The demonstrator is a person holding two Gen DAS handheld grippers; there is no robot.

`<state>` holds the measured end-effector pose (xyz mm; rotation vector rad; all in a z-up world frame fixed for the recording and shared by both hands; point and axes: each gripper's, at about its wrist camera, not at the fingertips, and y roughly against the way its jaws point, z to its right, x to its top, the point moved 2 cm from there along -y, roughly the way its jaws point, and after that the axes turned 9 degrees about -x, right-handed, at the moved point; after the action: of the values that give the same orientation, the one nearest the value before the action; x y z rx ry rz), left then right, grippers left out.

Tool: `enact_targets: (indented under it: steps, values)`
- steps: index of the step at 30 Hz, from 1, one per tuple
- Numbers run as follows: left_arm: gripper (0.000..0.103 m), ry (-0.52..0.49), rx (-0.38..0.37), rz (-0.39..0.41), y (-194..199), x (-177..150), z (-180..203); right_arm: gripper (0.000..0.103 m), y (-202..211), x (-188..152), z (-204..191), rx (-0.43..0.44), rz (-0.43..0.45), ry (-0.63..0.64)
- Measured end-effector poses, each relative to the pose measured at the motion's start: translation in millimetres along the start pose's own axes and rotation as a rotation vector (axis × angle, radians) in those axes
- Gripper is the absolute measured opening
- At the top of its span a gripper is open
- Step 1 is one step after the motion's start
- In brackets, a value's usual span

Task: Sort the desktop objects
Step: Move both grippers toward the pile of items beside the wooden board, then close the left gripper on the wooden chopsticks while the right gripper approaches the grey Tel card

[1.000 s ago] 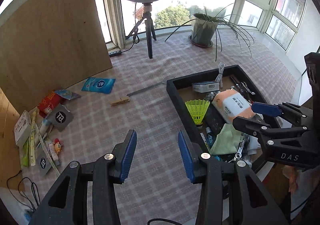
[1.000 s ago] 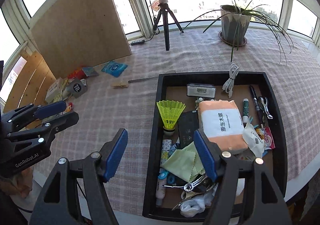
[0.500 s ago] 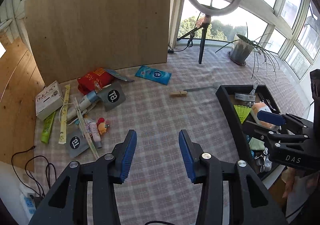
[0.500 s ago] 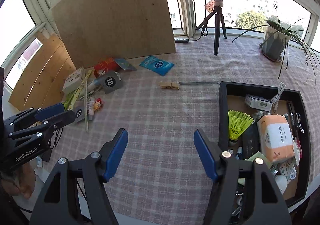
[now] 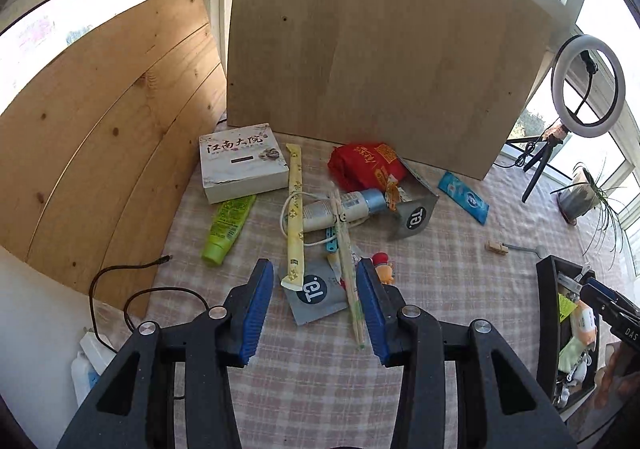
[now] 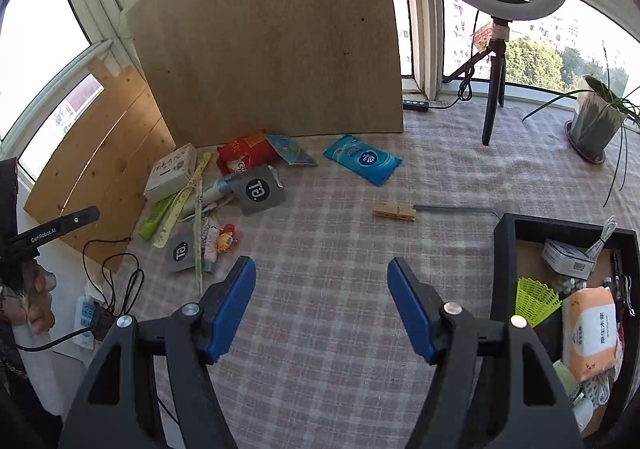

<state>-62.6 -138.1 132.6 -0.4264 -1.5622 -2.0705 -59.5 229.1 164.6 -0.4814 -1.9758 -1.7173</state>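
Clutter pile (image 5: 320,209) — board (image 5: 380,49) behind.

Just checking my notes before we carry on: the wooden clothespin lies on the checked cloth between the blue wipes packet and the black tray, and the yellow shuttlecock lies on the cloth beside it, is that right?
Not quite. The yellow shuttlecock stands inside the black tray, not on the checked cloth. The right wrist view shows it. The wooden clothespin does lie on the cloth between the blue wipes packet and the tray.
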Motion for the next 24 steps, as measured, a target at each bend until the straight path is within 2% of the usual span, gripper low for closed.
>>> enact_targets:
  steps: [3, 6, 10, 14, 17, 20, 23, 24]
  values:
    - [0.040, 0.028, -0.016, -0.020, -9.5, -5.6, -7.5, 0.067, -14.3, 10.9, -10.7, 0.046, -0.033, 0.014]
    - [0.035, 0.047, -0.029, -0.026, -19.6, -13.0, -2.6, 0.067, -30.3, 23.6, -21.1, 0.074, -0.048, 0.019]
    - [0.034, 0.043, -0.026, -0.048, -37.3, -17.6, 5.4, 0.067, -56.7, 40.3, -38.1, 0.080, -0.065, 0.063]
    - [0.034, 0.082, -0.016, -0.071, -52.0, -9.2, -3.2, 0.068, -89.6, 51.3, -59.2, 0.093, -0.105, 0.147]
    - [0.034, 0.086, -0.005, -0.078, -60.3, -5.2, -1.2, 0.068, -118.8, 57.1, -73.6, 0.067, -0.132, 0.207]
    - [0.033, 0.080, -0.004, -0.109, -78.2, -6.0, 6.2, 0.068, -147.2, 59.8, -84.1, 0.089, -0.168, 0.230]
    - [0.024, 0.086, -0.008, -0.164, -106.8, -6.7, 13.6, 0.068, -170.4, 61.4, -94.3, 0.118, -0.195, 0.243]
    - [0.024, 0.090, -0.014, -0.180, -116.5, -6.5, 16.5, 0.068, -176.8, 62.1, -98.0, 0.118, -0.196, 0.252]
